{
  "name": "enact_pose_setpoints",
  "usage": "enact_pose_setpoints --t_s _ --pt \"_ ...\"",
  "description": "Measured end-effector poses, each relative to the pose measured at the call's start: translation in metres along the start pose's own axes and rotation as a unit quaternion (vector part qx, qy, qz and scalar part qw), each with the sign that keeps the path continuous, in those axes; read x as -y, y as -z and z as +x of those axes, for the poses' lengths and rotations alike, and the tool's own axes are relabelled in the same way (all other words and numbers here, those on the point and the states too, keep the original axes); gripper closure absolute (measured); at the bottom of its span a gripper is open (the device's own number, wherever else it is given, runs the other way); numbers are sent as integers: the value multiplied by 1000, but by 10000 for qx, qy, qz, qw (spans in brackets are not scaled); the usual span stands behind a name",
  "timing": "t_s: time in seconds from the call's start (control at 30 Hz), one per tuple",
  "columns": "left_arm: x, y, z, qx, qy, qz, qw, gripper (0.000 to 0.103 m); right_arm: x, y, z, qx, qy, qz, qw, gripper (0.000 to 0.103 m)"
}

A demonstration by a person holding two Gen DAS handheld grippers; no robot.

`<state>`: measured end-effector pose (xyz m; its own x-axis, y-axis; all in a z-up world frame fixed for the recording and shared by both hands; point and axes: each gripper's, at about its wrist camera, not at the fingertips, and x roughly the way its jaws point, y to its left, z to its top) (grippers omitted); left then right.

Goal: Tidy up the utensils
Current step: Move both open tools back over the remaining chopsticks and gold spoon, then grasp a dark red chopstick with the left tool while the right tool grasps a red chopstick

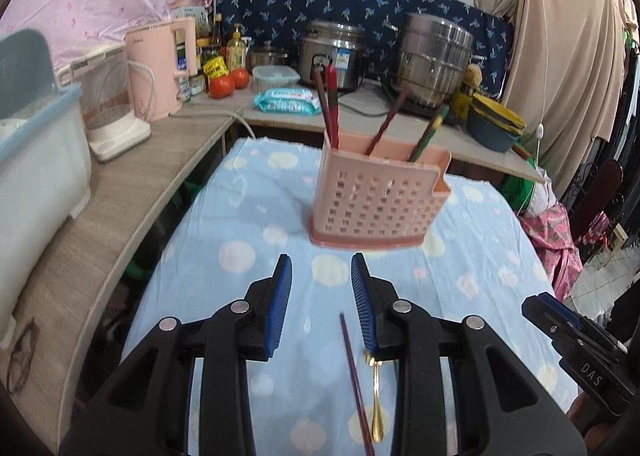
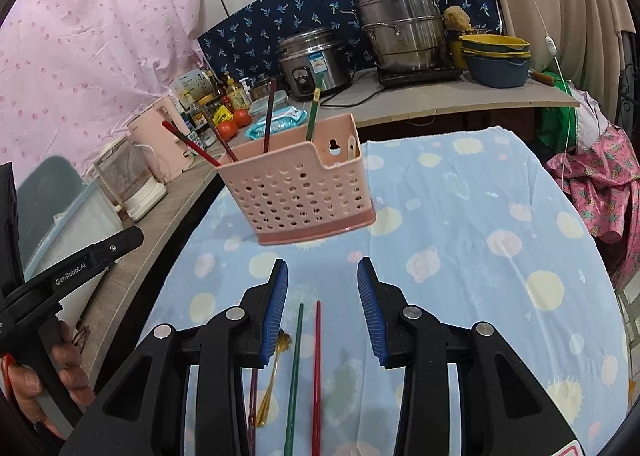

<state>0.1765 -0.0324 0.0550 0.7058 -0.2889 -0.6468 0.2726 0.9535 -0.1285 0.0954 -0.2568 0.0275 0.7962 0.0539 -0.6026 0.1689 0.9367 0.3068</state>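
Two chopsticks between parted jaws

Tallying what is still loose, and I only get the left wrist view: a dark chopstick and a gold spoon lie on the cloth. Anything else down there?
Observer: Yes. A green chopstick and a red chopstick lie side by side under the open right hand-held gripper.
Operator: Is the holder's small end compartment empty?
Observer: No. A pale handle stands in that compartment of the pink holder.
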Motion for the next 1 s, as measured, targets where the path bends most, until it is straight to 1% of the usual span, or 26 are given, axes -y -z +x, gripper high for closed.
enact_pose_setpoints --t_s 0.3,0.57,0.73,1.0 --pt "-6 61 7 -618 -26 8 9981 73 8 52 -5 -448 201 -76 9988 67" --pt "-8 109 6 -1114 9 -10 9938 73 5 101 -5 -933 219 -200 9952 67" --pt "-10 130 4 -1293 -15 -37 9916 73 -2 127 -5 -1181 239 -392 9919 67" --pt "-6 153 0 -1462 6 4 9893 73 -12 149 -5 -1348 176 -593 9889 70"
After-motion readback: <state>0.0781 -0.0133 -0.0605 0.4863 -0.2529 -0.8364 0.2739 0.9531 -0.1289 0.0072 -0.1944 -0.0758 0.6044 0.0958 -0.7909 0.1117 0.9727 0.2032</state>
